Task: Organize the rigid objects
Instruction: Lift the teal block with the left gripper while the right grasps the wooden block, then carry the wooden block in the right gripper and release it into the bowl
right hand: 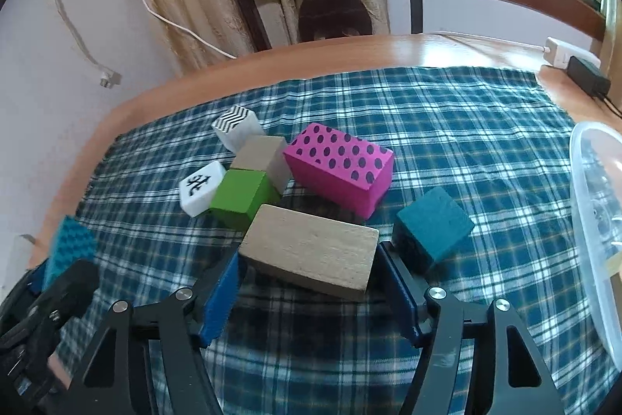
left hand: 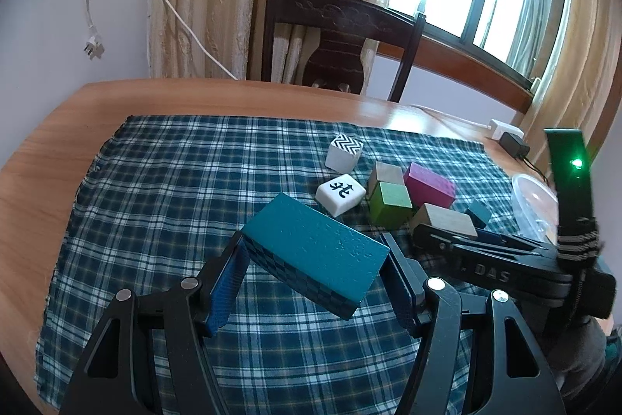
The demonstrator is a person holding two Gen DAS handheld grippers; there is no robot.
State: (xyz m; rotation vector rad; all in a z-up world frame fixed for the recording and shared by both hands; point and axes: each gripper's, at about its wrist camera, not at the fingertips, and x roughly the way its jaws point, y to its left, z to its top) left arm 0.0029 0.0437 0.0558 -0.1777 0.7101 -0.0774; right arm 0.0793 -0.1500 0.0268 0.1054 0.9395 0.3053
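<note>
Left gripper (left hand: 315,261) fingers clamped on teal block (left hand: 317,244), raised off plaid cloth (left hand: 155,181), right gripper (right hand: 307,269) fingers apparently gripping plain wooden block (right hand: 311,251) on bench (right hand: 350,53).

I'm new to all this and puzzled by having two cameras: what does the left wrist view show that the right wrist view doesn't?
Only the left wrist view shows the left hand-held gripper clamped on a long teal block, lifted and tilted above the cloth.

Only the right wrist view shows the right hand-held gripper closed on a plain wooden block, and the black dots on the pink block.

Both show the plaid cloth, green cube, two white tiles, small teal cube and clear container.
</note>
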